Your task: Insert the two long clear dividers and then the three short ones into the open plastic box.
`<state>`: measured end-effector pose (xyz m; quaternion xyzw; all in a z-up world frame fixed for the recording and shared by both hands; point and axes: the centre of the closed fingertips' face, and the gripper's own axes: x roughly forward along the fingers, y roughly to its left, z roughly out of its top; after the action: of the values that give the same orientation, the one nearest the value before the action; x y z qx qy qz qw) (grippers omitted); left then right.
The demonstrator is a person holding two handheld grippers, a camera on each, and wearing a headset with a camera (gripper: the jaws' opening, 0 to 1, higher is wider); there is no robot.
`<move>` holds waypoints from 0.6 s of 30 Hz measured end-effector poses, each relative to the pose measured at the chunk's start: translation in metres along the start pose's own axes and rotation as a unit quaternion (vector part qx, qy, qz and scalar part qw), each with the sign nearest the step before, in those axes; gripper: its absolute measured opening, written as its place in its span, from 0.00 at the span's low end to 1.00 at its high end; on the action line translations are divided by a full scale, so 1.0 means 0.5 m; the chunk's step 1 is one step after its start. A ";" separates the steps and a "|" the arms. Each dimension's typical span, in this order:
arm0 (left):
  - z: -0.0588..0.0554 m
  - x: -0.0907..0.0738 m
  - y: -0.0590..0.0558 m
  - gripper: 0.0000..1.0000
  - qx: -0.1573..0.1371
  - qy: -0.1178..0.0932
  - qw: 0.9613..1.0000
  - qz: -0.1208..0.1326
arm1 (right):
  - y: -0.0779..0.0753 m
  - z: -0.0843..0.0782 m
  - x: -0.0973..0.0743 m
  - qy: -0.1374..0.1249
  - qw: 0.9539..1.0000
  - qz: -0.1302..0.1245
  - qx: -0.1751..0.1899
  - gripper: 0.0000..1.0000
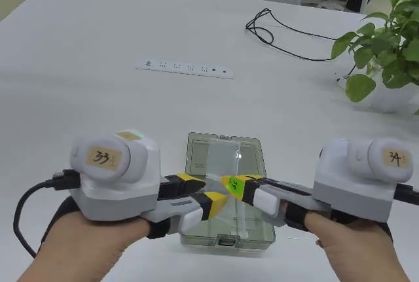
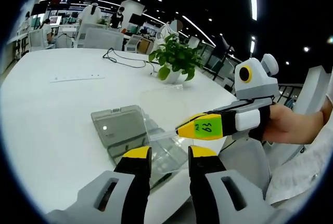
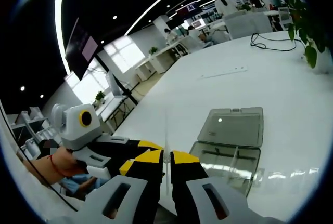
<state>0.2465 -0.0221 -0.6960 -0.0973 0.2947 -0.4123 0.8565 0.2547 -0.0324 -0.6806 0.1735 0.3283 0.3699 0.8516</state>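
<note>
The jaws of the right gripper (image 3: 166,157) were pressed nearly together, with just a thin gap. In that gap they held a clear divider (image 3: 165,128). In the right gripper view it showed edge-on, as a thin line going up from the yellow tips.

The jaws of the left gripper (image 2: 170,154) stood apart with a wide gap between them. They pointed at the tip of the right gripper, and the two tips were very close. It was hard to tell if the left jaws touched the divider.

A left hand (image 1: 85,243) and a right hand (image 1: 357,249) held the two grippers up above the plastic box (image 1: 196,233).

The box lay on the white worktop (image 1: 98,99), near the person and in the middle. Its lid (image 1: 196,154) was open and lay flat on the far side. A thin clear strip (image 1: 240,213) seemed to stand inside the box, but it was too see-through to be sure.

Farther away on the worktop lay a white power strip (image 1: 185,69). A black cable (image 1: 281,33) curled on the far right. A green plant (image 1: 386,53) stood at the right edge.
</note>
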 end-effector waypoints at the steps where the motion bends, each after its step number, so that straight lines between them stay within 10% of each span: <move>1: -0.001 0.000 -0.001 0.27 0.002 0.002 1.000 -0.002 | 0.000 0.000 0.001 0.001 1.000 0.000 0.001 0.07; 18: -0.019 -0.017 0.008 0.35 0.037 0.016 0.999 -0.017 | -0.002 0.005 0.006 0.017 1.000 -0.006 -0.007 0.07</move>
<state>0.2392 -0.0122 -0.7016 -0.0639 0.2909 -0.4388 0.8478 0.2586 -0.0311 -0.6807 0.1591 0.3415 0.3699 0.8493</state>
